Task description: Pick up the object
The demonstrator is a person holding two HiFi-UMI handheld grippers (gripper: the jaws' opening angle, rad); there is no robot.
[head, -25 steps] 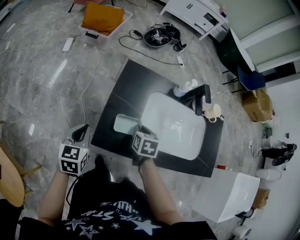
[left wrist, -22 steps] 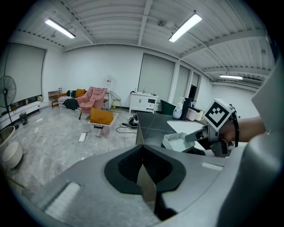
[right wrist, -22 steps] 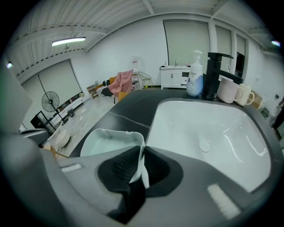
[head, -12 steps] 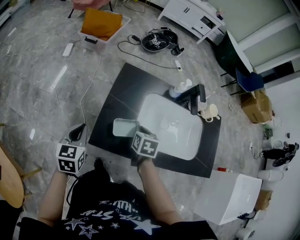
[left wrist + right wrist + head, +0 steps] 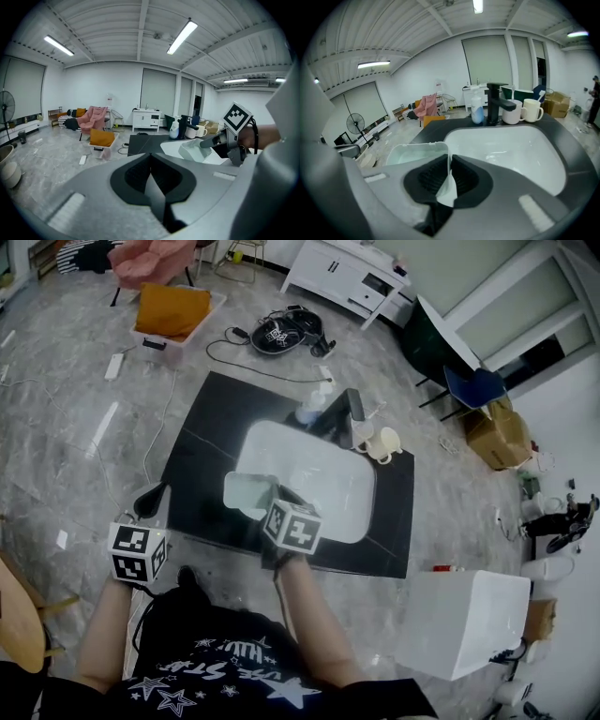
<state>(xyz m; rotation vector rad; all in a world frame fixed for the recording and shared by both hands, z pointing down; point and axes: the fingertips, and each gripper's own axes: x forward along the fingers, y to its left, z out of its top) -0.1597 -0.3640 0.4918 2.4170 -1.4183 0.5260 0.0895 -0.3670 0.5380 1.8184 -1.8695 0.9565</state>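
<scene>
A pale translucent plastic container (image 5: 246,493) hangs over the front left of the black counter (image 5: 202,451), beside the white sink basin (image 5: 314,479). My right gripper (image 5: 273,505) is shut on its near wall. In the right gripper view the thin wall (image 5: 449,164) runs between the two pads of that gripper (image 5: 449,177), with the container's open body (image 5: 415,152) to the left. My left gripper (image 5: 153,502) stays off the counter's left side, over the floor. Its jaws (image 5: 151,182) are shut with nothing in them. The left gripper view shows the container (image 5: 197,150) held out by the right gripper (image 5: 213,142).
A black faucet (image 5: 352,411), a soap bottle (image 5: 307,412) and two mugs (image 5: 382,443) stand behind the basin. A white box (image 5: 466,622) sits on the floor at the right. Cables, a crate with an orange cushion (image 5: 171,308) and a white cabinet (image 5: 342,276) lie beyond.
The counter and sink have slid up and left in the head view. The container stays in the right gripper and now looks raised off the counter. The left gripper has barely moved.
</scene>
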